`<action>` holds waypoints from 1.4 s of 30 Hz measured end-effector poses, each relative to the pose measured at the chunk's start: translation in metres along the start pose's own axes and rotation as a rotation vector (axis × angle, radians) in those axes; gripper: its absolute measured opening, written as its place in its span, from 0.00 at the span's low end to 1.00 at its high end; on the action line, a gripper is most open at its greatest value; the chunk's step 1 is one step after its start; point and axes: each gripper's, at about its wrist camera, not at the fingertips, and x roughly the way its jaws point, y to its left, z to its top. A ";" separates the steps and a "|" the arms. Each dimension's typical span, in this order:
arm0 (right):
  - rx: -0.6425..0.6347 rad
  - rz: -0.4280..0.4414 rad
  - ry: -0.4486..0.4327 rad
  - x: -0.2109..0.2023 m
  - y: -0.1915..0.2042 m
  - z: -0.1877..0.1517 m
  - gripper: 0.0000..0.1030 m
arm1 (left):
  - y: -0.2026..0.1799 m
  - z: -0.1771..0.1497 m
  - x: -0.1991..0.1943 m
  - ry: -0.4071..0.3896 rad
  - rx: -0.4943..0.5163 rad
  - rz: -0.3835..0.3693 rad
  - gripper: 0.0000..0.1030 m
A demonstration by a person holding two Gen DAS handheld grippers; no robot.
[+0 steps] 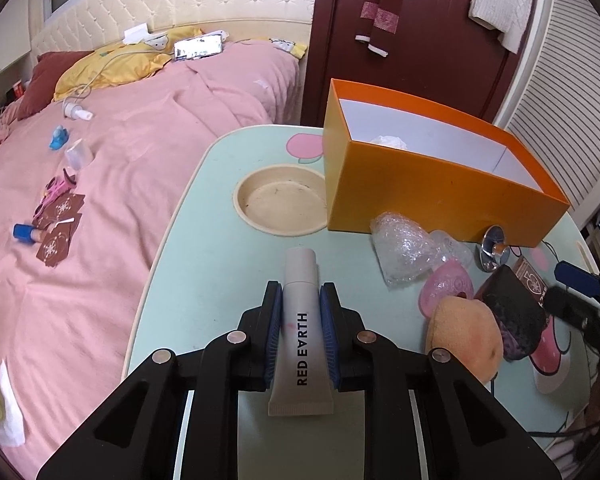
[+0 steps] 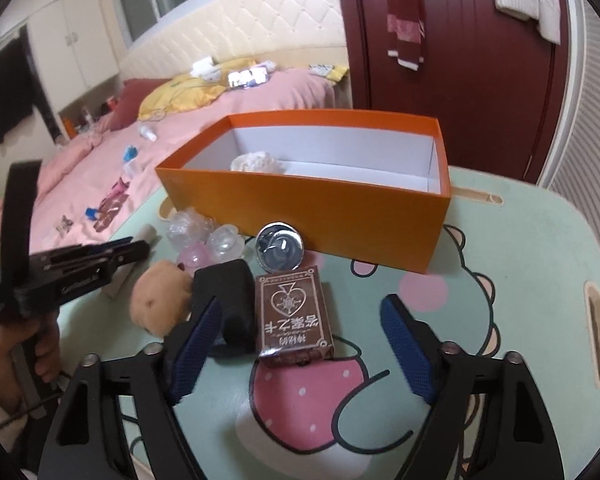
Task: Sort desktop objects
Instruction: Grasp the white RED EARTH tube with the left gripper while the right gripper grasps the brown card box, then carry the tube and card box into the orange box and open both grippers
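— While the left gripper (image 1: 300,300) clamps the white tube (image 1: 300,320), where's the right?
— Right gripper (image 2: 300,336) stands apart around the brown card box (image 2: 294,316) on the mint table (image 2: 500,240); the orange box (image 2: 320,208) sits behind.
— And the bed (image 1: 140,152)?
— Pink, cluttered — only the right view shows a hand (image 2: 12,356).

Card box (image 2: 294,316) print blurred, illegible; white lump (image 2: 258,162) in orange box (image 2: 300,216) partly hidden.
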 end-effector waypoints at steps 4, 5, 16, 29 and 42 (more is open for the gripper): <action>0.052 0.015 0.023 0.009 -0.011 0.002 0.73 | -0.001 0.000 0.001 0.000 0.005 0.004 0.21; 0.052 0.014 0.031 0.012 -0.011 0.003 0.73 | -0.001 0.000 0.001 0.000 0.004 0.004 0.21; 0.018 0.000 0.034 0.016 0.000 0.005 0.73 | -0.002 0.000 0.000 0.001 0.001 0.000 0.21; -0.145 -0.107 0.074 0.031 0.021 -0.004 0.39 | -0.004 -0.001 0.000 -0.001 0.019 -0.001 0.20; -0.082 -0.019 -0.034 -0.004 0.010 0.011 0.38 | -0.014 0.012 -0.023 -0.081 0.017 -0.094 0.20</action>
